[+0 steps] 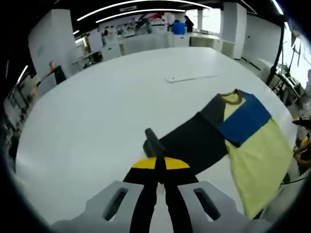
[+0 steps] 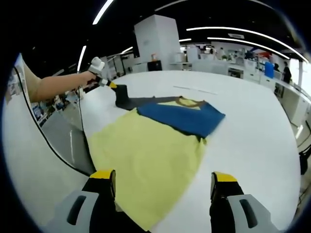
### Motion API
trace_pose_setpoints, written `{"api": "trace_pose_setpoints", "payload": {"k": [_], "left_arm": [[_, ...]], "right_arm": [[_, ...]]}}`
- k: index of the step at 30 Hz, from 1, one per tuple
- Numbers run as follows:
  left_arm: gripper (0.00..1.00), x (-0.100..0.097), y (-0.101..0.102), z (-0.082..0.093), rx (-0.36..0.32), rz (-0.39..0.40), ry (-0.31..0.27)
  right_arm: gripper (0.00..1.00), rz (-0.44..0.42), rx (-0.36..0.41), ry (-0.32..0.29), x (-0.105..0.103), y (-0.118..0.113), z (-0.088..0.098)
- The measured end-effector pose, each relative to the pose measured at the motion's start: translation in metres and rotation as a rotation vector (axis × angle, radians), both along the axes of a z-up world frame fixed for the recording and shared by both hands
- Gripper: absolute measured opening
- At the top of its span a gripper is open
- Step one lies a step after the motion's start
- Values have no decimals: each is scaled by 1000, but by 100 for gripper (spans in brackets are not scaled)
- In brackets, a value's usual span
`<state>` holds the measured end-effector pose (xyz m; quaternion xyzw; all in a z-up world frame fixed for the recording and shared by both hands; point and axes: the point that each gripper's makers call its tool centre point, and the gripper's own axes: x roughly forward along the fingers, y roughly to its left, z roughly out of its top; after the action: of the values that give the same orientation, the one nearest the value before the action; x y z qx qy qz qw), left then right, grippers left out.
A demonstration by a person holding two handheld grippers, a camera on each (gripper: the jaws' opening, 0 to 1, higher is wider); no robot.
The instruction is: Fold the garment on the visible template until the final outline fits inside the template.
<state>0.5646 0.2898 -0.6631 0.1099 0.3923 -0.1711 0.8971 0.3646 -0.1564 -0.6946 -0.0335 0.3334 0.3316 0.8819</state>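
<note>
In the left gripper view, your left gripper (image 1: 158,165) had its jaws pressed together on the dark sleeve (image 1: 154,144) of the garment (image 1: 233,141), which lay on the white table (image 1: 97,111). In the right gripper view, your right gripper (image 2: 163,182) hung with jaws spread wide above the garment's yellow hem.

A colour-blocked cloth garment (image 2: 155,145), pale yellow in the body with a blue panel across the chest, dark grey sleeves and an olive-brown collar, is spread on a white table (image 1: 97,111). One blue-and-grey sleeve is folded across the chest. The other dark grey sleeve (image 1: 192,141) is stretched out sideways, and its cuff is lifted off the surface.
</note>
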Motion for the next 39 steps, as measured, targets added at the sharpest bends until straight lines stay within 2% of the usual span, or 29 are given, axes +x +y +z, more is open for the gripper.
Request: {"api": "trace_pose_setpoints", "payload": {"k": [10, 26, 39], "left_arm": [[1, -4, -33, 0, 6, -84, 31], [1, 7, -73, -1, -8, -182, 52], [1, 15, -112, 5, -31, -255, 46]], "right_arm": [[78, 4, -1, -2, 0, -2, 1], [79, -3, 10, -7, -2, -4, 2], [80, -2, 11, -15, -4, -7, 2]]}}
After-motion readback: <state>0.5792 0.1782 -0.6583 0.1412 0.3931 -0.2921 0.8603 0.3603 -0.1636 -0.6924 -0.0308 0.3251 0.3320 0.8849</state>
